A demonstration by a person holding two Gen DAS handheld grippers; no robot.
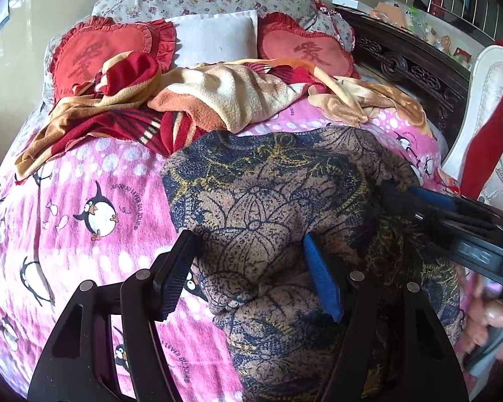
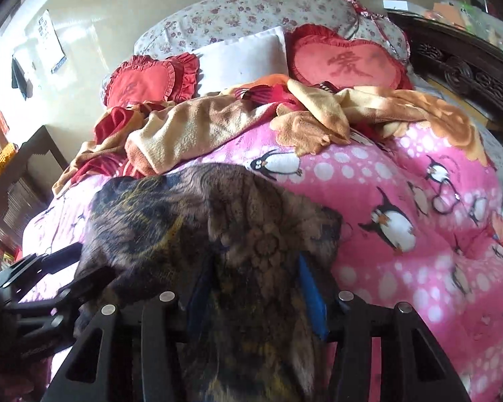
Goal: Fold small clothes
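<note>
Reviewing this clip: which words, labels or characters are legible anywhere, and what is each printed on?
"JUSQU'AU LEVER DU JOUR": curved beside penguins on the pink fleece blanket; some letters unsure.
One stitched Chinese character each on the red heart-shaped cushions: too faint to read.
White wall papers: too small.

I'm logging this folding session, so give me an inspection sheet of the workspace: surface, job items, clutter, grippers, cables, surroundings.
Surface: bed with a pink penguin blanket, rumpled.
Job's things: one dark floral garment, partly bunched, lying on the blanket.
Clutter: crumpled orange and red blanket across the head end; two red heart cushions and a white pillow behind it.
Grippers: left gripper open, garment bulging between its fingers, pads not pressing. Right gripper open, fabric draped between its fingers; grip not evident.
Cables: nothing seen.
Surroundings: carved dark wooden bed frame on one side, a cream wall behind the bed, and a cluttered ledge past the frame.
</note>
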